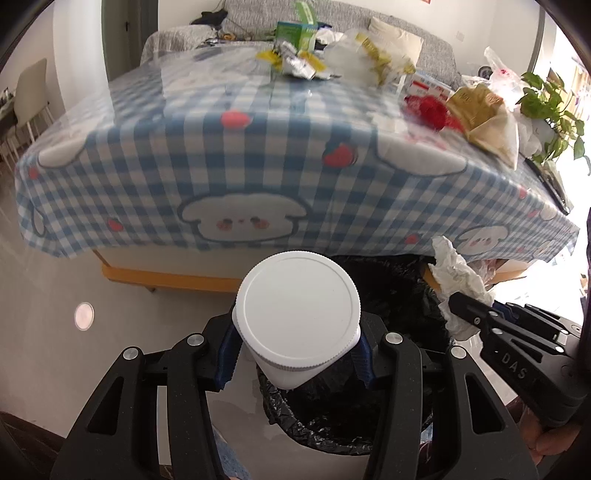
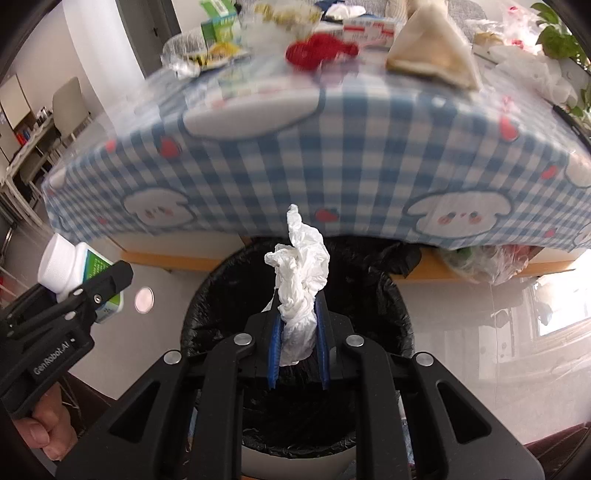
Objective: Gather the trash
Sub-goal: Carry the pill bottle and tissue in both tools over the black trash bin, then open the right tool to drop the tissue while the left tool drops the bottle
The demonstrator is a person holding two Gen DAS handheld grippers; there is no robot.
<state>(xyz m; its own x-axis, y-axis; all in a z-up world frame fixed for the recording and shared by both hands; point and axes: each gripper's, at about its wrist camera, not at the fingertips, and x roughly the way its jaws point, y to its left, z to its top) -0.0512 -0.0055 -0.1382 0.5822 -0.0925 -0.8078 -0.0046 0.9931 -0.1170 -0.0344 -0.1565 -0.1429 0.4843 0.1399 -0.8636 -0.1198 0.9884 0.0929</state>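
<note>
My left gripper [image 1: 295, 365] is shut on a white plastic bottle [image 1: 299, 314] with a wide ribbed cap, held above the left rim of a bin lined with a black bag [image 1: 391, 428]. The same bottle [image 2: 70, 266] shows a green label in the right wrist view, at the far left. My right gripper [image 2: 297, 332] is shut on a crumpled white tissue [image 2: 301, 280] that sticks up between its blue pads, right over the bin's dark opening [image 2: 295, 406]. That tissue [image 1: 458, 284] and the right gripper [image 1: 469, 314] appear at the right edge of the left wrist view.
Behind the bin stands a low table with a blue checked cloth [image 1: 240, 155]. On it lie wrappers [image 1: 295, 62], a green carton [image 2: 218, 26], red crumpled plastic [image 2: 317, 50] and a brown paper bag [image 2: 432, 48]. A plant [image 1: 550, 107] sits far right. Pale glossy floor [image 1: 74, 350] surrounds the bin.
</note>
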